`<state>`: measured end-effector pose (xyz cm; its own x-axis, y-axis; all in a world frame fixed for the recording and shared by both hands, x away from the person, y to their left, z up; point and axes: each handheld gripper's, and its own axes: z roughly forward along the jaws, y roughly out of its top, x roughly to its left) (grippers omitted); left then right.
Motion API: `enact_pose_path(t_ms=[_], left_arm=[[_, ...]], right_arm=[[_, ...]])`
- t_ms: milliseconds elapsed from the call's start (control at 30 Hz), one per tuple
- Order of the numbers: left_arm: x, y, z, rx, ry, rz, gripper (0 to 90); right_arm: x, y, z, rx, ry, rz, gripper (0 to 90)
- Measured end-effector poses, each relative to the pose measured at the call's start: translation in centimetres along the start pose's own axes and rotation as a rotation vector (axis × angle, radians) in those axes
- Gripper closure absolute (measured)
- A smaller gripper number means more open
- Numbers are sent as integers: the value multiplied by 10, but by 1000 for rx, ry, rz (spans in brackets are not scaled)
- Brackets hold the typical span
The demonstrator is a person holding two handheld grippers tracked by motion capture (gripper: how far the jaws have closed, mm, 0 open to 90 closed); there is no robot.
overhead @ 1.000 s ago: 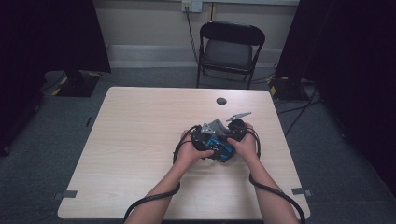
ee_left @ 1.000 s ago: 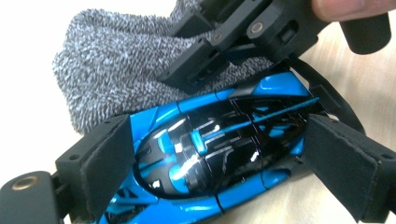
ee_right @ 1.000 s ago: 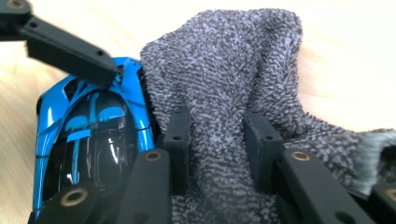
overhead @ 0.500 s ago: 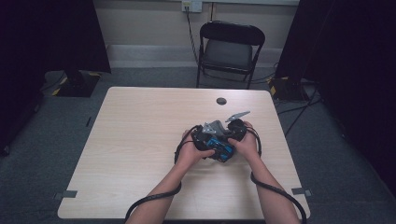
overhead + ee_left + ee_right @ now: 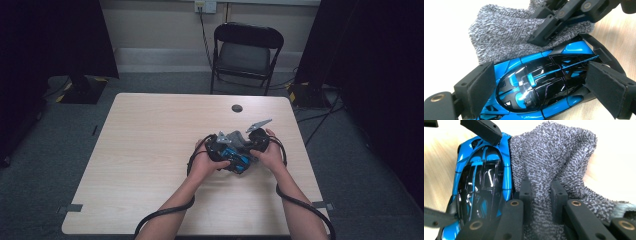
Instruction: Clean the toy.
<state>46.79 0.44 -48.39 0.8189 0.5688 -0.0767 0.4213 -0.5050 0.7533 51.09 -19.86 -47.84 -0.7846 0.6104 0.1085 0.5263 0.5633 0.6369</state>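
A glossy blue and black toy car [image 5: 536,85] lies on the wooden table [image 5: 150,150]. My left gripper [image 5: 541,87] is shut on it, one pad at each end of the body. A grey terry cloth [image 5: 554,157] is bunched against the car's side and partly over it. My right gripper [image 5: 540,195] is shut on a fold of that cloth, right beside the car [image 5: 484,185]. In the high view both hands meet right of the table's centre, with the car [image 5: 238,161] and the cloth [image 5: 236,137] between them.
A small round black object [image 5: 236,108] sits near the table's far edge. A black folding chair [image 5: 247,50] stands behind the table. Cables loop from both grippers along the forearms to the near edge. Bare tabletop stretches to the left.
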Motion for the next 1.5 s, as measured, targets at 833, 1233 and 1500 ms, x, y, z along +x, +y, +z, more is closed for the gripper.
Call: enact_pose_path(t_ms=[833, 1233, 1500], left_arm=[[-1, 2, 0, 19, 8, 1, 92], [-2, 3, 0, 23, 8, 4, 92], [-2, 2, 0, 17, 9, 5, 91]], right_arm=[[-5, -40, -35, 1, 12, 33, 758], [1, -56, -49, -2, 7, 41, 757], [6, -68, -60, 3, 18, 48, 757]])
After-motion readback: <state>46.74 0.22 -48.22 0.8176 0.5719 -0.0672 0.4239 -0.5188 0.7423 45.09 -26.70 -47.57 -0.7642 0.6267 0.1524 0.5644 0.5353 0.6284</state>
